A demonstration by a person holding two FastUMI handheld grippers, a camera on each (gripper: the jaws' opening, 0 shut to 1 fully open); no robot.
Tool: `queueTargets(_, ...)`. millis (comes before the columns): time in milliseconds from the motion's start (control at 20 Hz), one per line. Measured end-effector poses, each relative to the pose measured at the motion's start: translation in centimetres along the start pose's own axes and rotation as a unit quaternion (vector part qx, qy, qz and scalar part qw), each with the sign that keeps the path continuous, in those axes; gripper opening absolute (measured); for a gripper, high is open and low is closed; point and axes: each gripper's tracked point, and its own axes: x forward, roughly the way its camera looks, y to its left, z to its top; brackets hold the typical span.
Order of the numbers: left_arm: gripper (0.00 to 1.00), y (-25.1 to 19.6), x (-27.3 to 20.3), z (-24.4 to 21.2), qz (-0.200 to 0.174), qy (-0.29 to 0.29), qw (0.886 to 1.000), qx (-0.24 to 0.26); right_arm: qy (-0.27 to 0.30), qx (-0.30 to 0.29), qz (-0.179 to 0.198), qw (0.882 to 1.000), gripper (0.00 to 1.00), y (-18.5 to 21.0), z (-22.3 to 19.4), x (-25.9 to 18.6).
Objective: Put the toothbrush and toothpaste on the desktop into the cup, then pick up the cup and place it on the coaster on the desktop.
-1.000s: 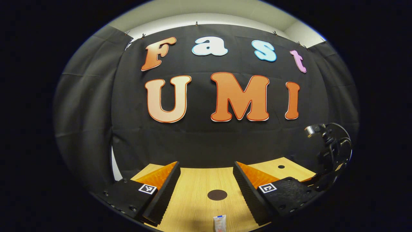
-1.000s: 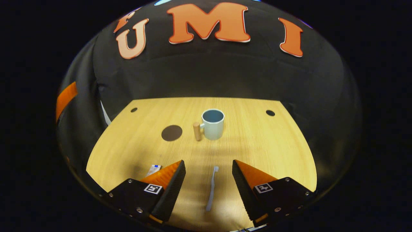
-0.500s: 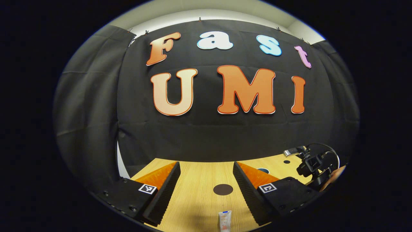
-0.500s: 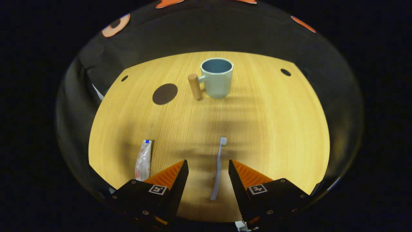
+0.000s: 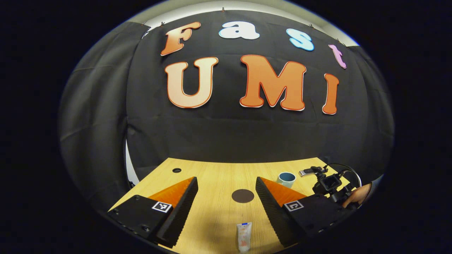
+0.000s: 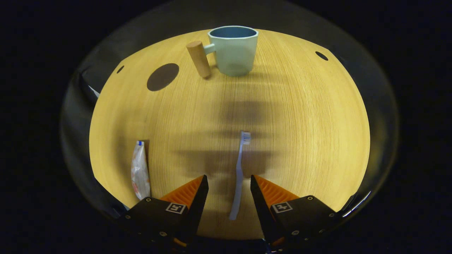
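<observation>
In the right gripper view a pale blue toothbrush lies flat on the wooden desktop, bristles pointing away. My right gripper hangs open just above it, one finger on each side of the handle, not touching. A white toothpaste tube lies to the left. A light blue cup with a wooden handle stands at the far edge, a dark round coaster to its left. In the left gripper view my left gripper is open above the table, with the toothpaste tube below it, the coaster ahead and the cup at right.
Small dark holes mark the desktop's far corners. In the left gripper view the other gripper with its cable and a hand sit low at the right. Black cloth walls close off the back and the sides.
My right gripper dropped and tilted down toward the toothbrush, which now sits between its open fingers. The left gripper view tipped downward, bringing more table and the cup into sight.
</observation>
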Motion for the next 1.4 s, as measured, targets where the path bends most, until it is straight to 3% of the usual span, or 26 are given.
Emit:
queueTargets(150, 0.99, -0.6, 0.3, -1.1, -0.017, 0.019, 1.000, 0.002, 0.018, 0.014, -0.001, 1.000, 0.54, 0.1, -0.5, 0.9)
queueTargets(200, 0.99, -0.7, 0.4, -1.3, -0.024, 0.024, 0.999, 0.004, 0.020, 0.017, -0.009, 1.000, 0.53, -0.4, -0.7, 1.3)
queueTargets(450, 0.99, -0.6, 1.1, -2.5, -0.070, 0.044, 0.997, 0.004, 0.020, 0.056, -0.026, 0.998, 0.14, -0.6, -0.9, 1.9)
queueTargets(600, 0.99, -0.3, 1.9, -3.5, -0.102, 0.065, 0.993, 0.004, 0.020, 0.075, -0.007, 0.997, 0.07, 0.2, -0.9, 1.7)
queueTargets(800, 0.98, -0.9, 3.3, -6.2, -0.153, 0.125, 0.980, -0.007, -0.007, 0.109, -0.005, 0.994, 0.07, 1.1, -0.6, 0.8)
queueTargets(900, 0.97, -0.9, 3.8, -9.6, -0.150, 0.197, 0.969, 0.015, -0.026, 0.113, 0.002, 0.993, 0.06, 1.8, -0.4, -0.1)
queueTargets(1050, 0.98, -3.4, 3.5, -15.4, -0.175, 0.308, 0.935, 0.002, -0.043, 0.110, 0.016, 0.993, 0.06, 2.1, -0.3, -1.6)
queueTargets(1400, 0.98, -6.0, 3.0, -24.5, -0.154, 0.443, 0.883, -0.022, -0.096, 0.058, 0.056, 0.992, 0.06, 1.9, 1.2, -4.2)
